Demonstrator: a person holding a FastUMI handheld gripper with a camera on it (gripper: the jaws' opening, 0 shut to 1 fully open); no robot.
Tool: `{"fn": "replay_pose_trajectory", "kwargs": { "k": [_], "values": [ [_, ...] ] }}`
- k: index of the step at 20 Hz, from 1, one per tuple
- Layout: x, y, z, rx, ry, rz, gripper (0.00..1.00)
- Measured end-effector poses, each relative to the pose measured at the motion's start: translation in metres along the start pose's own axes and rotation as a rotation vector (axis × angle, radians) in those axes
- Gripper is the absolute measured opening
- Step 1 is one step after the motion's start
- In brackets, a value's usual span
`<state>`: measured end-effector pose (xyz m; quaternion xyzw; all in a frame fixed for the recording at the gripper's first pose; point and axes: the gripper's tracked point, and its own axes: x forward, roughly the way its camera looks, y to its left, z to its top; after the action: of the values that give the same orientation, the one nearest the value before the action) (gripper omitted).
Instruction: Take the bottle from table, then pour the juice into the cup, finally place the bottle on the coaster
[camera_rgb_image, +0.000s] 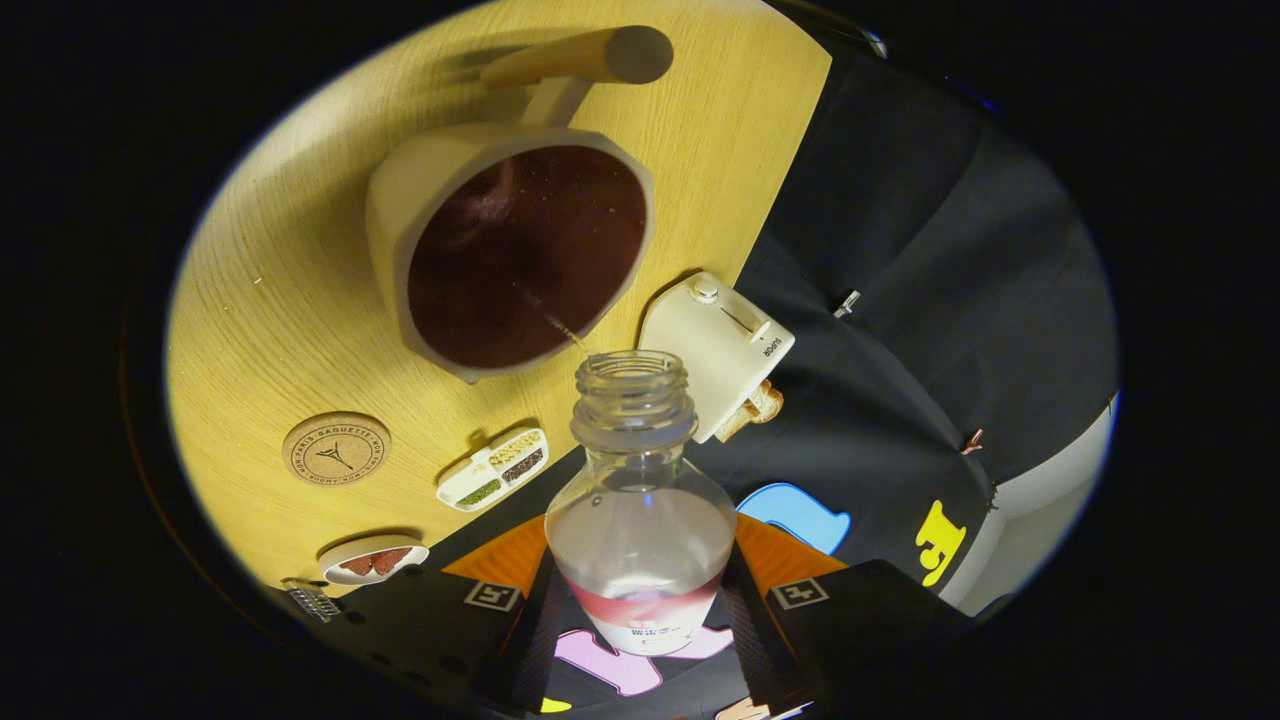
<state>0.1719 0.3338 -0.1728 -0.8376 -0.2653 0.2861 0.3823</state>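
My gripper (640, 610) is shut on a clear plastic bottle (640, 520) that sits between the fingers, uncapped, its mouth tipped toward the cup. A thin stream of liquid runs from the mouth into the cream cup (395, 200), whose inside holds dark reddish juice (525, 255). The cup has a long wooden handle (580, 58) pointing away from me and stands on the wooden table (270, 320). A round cork coaster (336, 449) lies on the table, to the left of the bottle and nearer to me than the cup. The bottle looks almost empty.
A cream toaster (722, 345) with bread in it stands at the table's edge just right of the bottle's mouth. A small divided dish of seeds (492, 468) lies between coaster and bottle. A small plate (372, 560) sits near the left finger. Black cloth hangs beyond the table edge.
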Motion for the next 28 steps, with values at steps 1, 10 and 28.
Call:
{"fn": "replay_pose_trajectory", "kwargs": {
  "k": [1,10,28],
  "values": [
    [0.000,0.000,0.000,0.002,0.000,-0.001,0.75],
    [-0.004,0.006,0.000,0.070,0.013,0.030,0.75],
    [-0.052,0.029,-0.022,0.960,0.111,0.130,0.76]
  ]
}}
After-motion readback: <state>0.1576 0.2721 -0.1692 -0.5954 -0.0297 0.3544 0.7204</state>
